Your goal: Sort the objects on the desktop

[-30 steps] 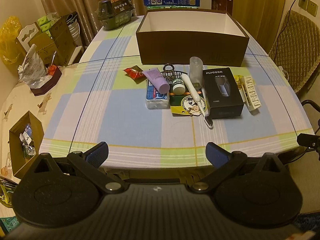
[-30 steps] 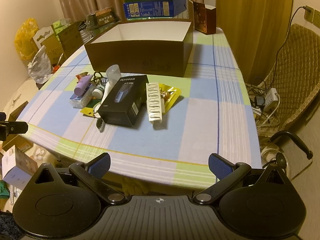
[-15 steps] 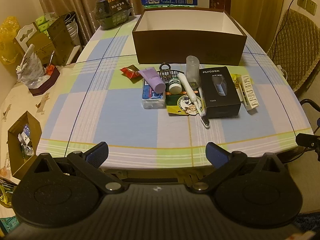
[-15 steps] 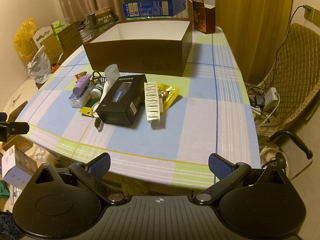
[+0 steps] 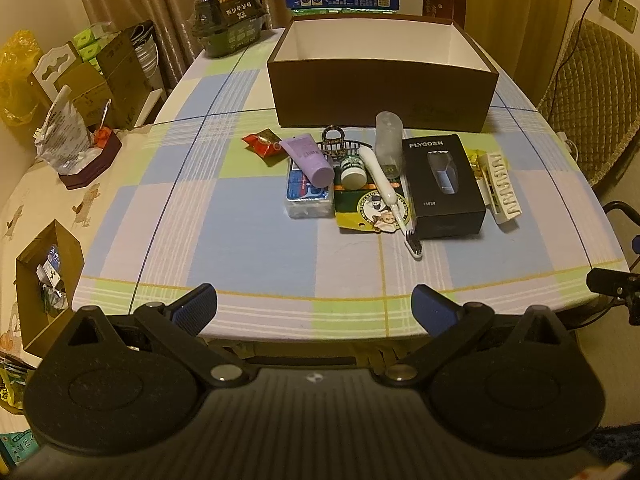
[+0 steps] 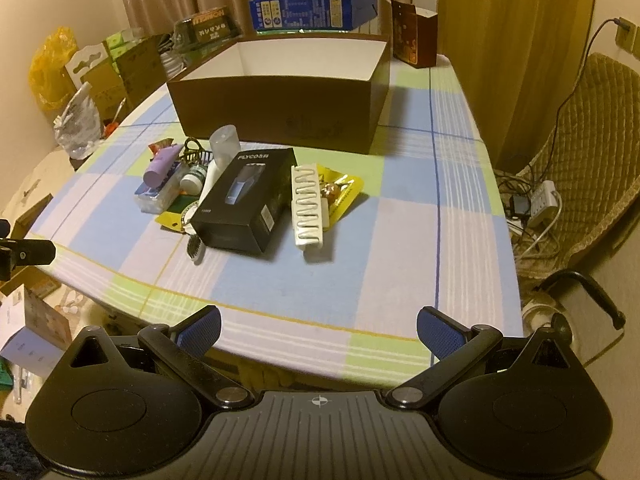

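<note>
On the checked tablecloth (image 5: 248, 216), just in front of a large brown box (image 5: 382, 98), a cluster of small things is gathered: a black carton (image 5: 442, 184), a white toothbrush (image 5: 386, 190), a purple tube (image 5: 308, 156), a small white-capped jar (image 5: 353, 170), a clear bottle (image 5: 389, 140), a dark hair claw (image 5: 338, 142), a red sachet (image 5: 262, 142), a blue packet (image 5: 308, 196), a green card (image 5: 370, 210), a white ribbed holder (image 5: 502, 186) and a yellow wrapper (image 6: 340, 190). What can be seen of the box's white inside is bare, though its floor is hidden by the near wall, so the sorting is judged not to have begun; every item is left to be moved. The left gripper (image 5: 314, 306) is held spread wide at the near table edge with nothing between its fingers, and the right gripper (image 6: 318, 328) is likewise spread and empty, well apart from the cluster. The toothbrush is laid with its long axis running away from the near edge, bristles toward the grippers and handle toward the box, resting across the green card. The black carton lies beside it, lengthwise in much the same direction. The purple tube is propped on the blue packet, cap end toward the near edge.
</note>
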### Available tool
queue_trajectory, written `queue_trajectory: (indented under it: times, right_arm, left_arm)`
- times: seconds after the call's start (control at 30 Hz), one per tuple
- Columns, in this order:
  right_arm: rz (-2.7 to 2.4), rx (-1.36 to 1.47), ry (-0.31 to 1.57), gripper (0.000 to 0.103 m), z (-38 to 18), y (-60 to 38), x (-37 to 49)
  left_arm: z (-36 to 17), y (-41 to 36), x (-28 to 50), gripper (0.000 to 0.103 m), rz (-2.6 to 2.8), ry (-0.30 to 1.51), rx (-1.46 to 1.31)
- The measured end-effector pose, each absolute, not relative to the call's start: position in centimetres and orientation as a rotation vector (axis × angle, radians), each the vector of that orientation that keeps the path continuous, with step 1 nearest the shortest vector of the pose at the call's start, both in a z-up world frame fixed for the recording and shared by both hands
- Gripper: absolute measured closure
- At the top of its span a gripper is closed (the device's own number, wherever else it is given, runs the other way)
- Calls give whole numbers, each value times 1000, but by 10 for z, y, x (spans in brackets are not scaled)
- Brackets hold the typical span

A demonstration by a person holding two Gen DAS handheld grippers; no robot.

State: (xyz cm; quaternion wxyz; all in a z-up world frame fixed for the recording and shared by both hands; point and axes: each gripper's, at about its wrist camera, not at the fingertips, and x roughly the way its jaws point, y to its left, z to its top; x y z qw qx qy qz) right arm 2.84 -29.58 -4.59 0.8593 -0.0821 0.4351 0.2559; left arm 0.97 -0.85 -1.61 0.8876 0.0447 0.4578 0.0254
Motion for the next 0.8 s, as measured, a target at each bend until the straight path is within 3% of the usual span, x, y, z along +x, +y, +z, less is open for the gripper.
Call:
queue_trajectory:
  times: [0.8]
  right_arm:
    - [559,-127,859,2,-47,-287,56]
  left_arm:
    - [-20,-5,43,1,27,969,93]
